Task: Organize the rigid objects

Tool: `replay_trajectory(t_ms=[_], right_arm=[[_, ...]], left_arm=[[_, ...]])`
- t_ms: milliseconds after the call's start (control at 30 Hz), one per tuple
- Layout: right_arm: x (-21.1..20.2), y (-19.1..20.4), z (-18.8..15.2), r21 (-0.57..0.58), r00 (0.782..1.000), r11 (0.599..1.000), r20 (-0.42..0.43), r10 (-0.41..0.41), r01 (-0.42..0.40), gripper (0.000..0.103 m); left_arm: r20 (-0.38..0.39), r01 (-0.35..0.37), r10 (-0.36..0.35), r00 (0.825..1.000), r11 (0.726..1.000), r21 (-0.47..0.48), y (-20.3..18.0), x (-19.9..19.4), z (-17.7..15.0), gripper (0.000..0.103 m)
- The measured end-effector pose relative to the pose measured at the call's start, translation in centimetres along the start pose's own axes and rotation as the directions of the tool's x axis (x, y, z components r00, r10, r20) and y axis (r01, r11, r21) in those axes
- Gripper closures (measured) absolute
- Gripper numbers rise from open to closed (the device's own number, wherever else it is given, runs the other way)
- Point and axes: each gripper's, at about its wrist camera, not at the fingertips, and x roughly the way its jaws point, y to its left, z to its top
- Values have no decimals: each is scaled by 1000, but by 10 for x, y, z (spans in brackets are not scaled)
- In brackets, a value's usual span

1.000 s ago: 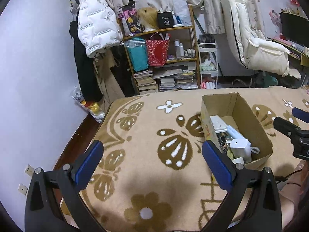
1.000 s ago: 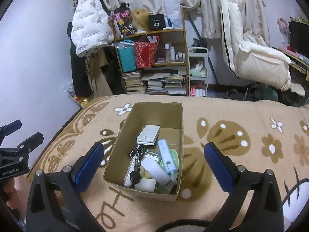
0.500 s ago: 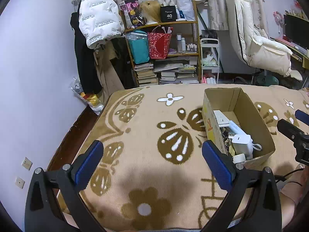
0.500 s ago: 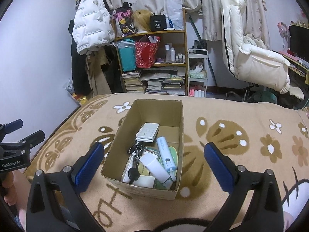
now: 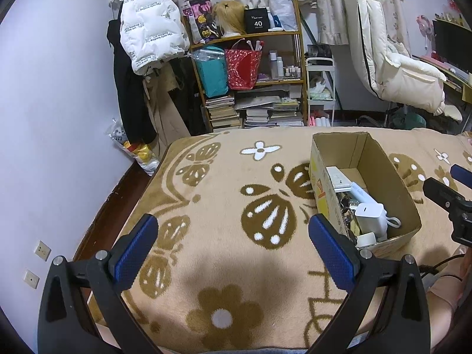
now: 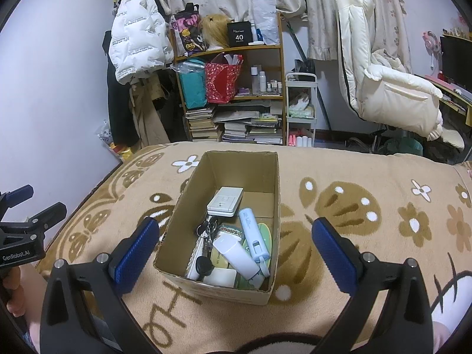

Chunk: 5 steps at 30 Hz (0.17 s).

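A tan blanket (image 5: 224, 194) patterned with brown butterflies and flowers was spread over the surface, its left edge dropping toward a dark wooden floor strip (image 5: 118, 194) beside the pale wall. A wide stretch of bare blanket lay left of the open cardboard box (image 6: 188, 197); more bare blanket was seen to its right. Inside the box, a white switch panel (image 6: 225, 202), a pale blue tube (image 6: 253, 231), a white power bank (image 6: 236, 256) and a bunch of keys (image 6: 205, 230) were packed together. The left gripper (image 5: 233, 246) was held above the blanket, jaws spread wide, nothing between them. The right gripper (image 6: 234, 250) was held just before the box's near wall, equally spread and empty.
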Motion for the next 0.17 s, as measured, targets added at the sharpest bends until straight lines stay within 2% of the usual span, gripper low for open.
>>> replay_trajectory(t_ms=[167], right_arm=[[1, -2, -1, 5, 1000, 1000, -7, 0, 0, 0]], left_arm=[[-4, 2, -2, 1000, 1000, -5, 1, 0, -2, 2]])
